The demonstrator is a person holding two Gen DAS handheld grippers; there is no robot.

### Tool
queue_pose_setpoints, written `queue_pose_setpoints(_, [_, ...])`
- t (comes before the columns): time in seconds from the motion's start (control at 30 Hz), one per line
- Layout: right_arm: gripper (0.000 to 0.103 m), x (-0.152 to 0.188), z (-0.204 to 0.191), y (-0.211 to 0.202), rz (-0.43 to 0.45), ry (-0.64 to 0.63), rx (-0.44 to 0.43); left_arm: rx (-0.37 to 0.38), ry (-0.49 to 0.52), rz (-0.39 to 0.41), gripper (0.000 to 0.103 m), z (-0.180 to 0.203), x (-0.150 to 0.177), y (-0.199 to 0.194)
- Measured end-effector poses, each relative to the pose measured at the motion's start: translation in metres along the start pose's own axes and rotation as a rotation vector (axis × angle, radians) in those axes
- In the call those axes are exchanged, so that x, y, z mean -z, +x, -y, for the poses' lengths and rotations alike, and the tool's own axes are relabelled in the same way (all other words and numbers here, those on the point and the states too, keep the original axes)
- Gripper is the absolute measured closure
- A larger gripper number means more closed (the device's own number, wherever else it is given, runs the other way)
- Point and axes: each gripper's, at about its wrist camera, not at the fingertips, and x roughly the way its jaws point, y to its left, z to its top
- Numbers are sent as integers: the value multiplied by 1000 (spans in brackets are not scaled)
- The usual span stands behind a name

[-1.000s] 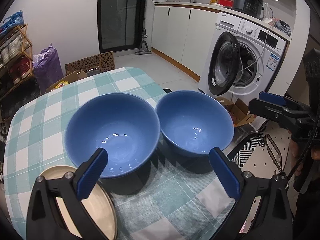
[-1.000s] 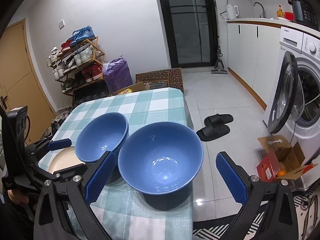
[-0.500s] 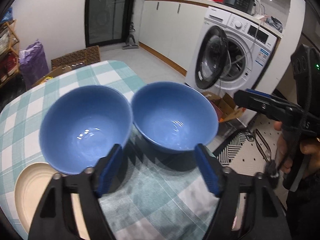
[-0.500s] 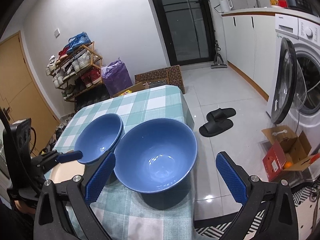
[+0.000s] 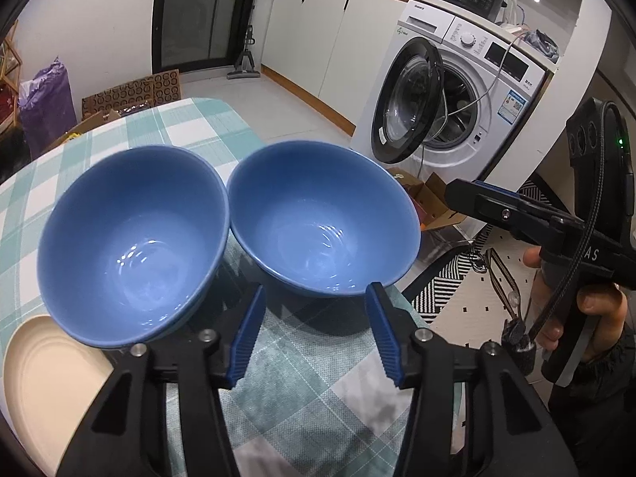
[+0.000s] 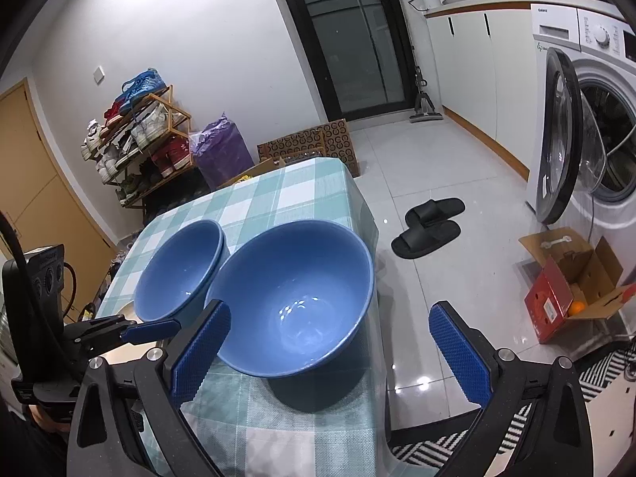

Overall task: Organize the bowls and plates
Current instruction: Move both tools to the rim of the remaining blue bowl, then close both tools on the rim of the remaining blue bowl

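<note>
Bowls sit side by side on the checked table [image 5: 306, 397], both blue and upright: the near bowl [image 6: 294, 298] toward the table's right edge, the far bowl [image 6: 181, 266] just beside it, rims almost touching. In the right wrist view the far one shows a doubled rim, so it may already be two nested — hard to be sure. A cream plate [image 5: 43, 381] lies at the near left corner, partly under the far bowl's overhang.

Neither claw has hold of anything. The left claw [image 5: 314, 334] is partly open, its blue pads just short of the near bowl's rim; the right claw [image 6: 330, 353] is spread wide, with that same bowl ahead between its pads.

Judged from this, the step in hand is the approach to the near bowl, with stacking not yet begun on it. The next move calls for one claw to straddle the rim wall and pinch it firmly, then lift it clear — and set it squarely into its neighbour.
</note>
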Motion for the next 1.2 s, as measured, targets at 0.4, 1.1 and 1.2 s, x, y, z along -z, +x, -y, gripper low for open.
queue_pose_setpoints(0.4, [19,-3,7,35,-61,29,5,-45,-39,-4,53,-9,-6,18])
queue_pose_setpoints(1.1, [57,-10,7,75,-107,29,34,-49,-26,-7,61,-14,-11,29])
queue_pose_setpoints(1.2, [62,-10,7,75,-107,23,46,-52,-25,-7,62,-14,-11,28])
